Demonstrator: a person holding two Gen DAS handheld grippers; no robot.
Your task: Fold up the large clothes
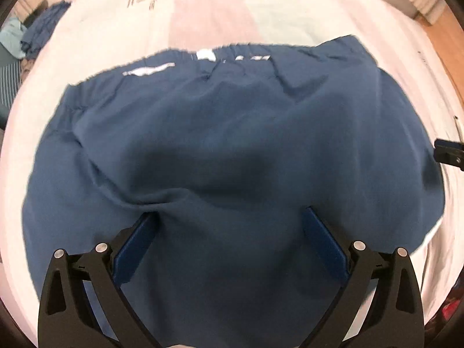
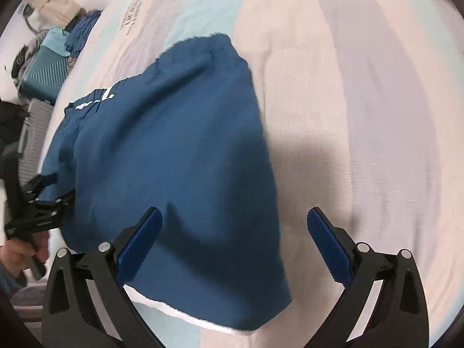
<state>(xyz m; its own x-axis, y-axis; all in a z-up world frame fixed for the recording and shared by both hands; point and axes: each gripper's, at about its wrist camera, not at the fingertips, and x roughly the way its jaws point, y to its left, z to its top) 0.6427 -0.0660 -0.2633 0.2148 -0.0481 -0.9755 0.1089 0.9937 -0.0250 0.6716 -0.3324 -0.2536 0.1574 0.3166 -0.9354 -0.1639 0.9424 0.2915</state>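
- left view: the left tool (image 1: 230,217) hangs over the blue shorts (image 1: 220,145), spread wide, pinching nothing. the shorts lie flat on the bed (image 1: 217,8).
- right view: the right tool (image 2: 235,217) is spread wide too, over the shorts' right edge.
- step: i think a fold is about to start. next, each tool needs to pinch an edge.

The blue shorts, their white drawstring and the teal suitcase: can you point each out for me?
blue shorts (image 1: 232,133): left wrist view, middle of the fabric.
white drawstring (image 2: 95,100): right wrist view, strip at the waistband.
teal suitcase (image 2: 46,72): right wrist view, its ribbed side.
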